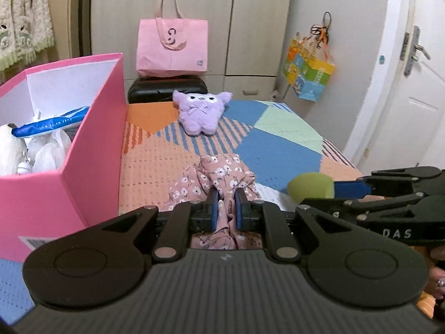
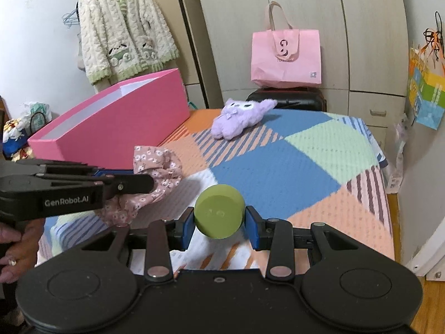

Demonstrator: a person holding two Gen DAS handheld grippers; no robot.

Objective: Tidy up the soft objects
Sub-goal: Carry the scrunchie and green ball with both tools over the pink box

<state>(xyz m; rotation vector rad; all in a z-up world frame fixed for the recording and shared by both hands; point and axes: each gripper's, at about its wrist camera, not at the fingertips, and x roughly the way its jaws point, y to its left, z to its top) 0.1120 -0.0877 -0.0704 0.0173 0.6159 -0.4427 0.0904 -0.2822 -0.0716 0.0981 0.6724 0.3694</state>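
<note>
My left gripper (image 1: 225,208) is shut on a pink floral cloth (image 1: 222,175), which bunches up beyond the blue pads and hangs below them. From the right wrist view the same cloth (image 2: 155,172) dangles from the left gripper (image 2: 144,182) just in front of the pink box. My right gripper (image 2: 219,221) is shut on a green soft ball (image 2: 218,211), held above the bed; in the left wrist view the ball (image 1: 310,185) shows at the right gripper's tip (image 1: 333,190). A purple plush toy (image 1: 198,111) lies at the far end of the bed (image 1: 278,142).
An open pink box (image 1: 83,128) stands on the bed's left side, holding white plush items and a blue packet (image 1: 50,123). A pink tote bag (image 1: 172,46) sits on a black case behind the bed. Wardrobe doors, a hanging colourful bag (image 1: 308,72) and a door stand beyond.
</note>
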